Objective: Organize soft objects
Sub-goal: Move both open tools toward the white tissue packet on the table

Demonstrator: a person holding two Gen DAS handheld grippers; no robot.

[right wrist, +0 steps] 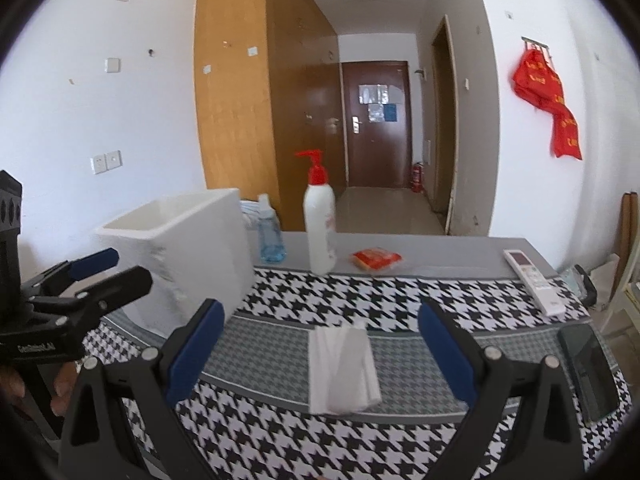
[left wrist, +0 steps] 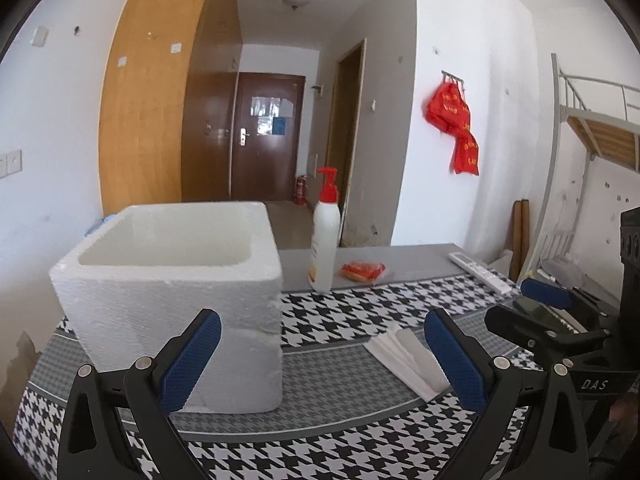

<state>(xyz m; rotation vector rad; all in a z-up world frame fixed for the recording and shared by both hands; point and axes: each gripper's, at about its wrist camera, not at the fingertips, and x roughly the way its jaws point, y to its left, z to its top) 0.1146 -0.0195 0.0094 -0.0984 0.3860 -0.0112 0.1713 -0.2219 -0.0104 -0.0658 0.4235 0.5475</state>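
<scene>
We had the foam box (left wrist: 172, 304) standing at the left of the tabletop (right wrist: 400, 246), and we take it as our landmark. Its mouth faced up and what we could see of its inside looked bare, though the floor of it was hidden. Behind the box stood a small blue bottle (right wrist: 270, 236), holding clear blue liquid, and just right of that a white pump bottle (right wrist: 320, 224) with a red pump.

Right of the box, well apart from it on the houndstooth cloth (right wrist: 360, 296), lay the folded white tissue (right wrist: 342, 364), flat and loose. We judged it very light, limp and easy to tear or unfold, so we would pinch it across its middle where the folds stack, not by one edge. Behind it, near the pump bottle, lay a small red packet (right wrist: 376, 259), likely soft too.

Our left tool (left wrist: 320, 364) hovered before the box with fingers spread wide, holding nothing; our right tool (right wrist: 320, 360) was likewise spread and unloaded, the tissue framed between its fingers.
</scene>
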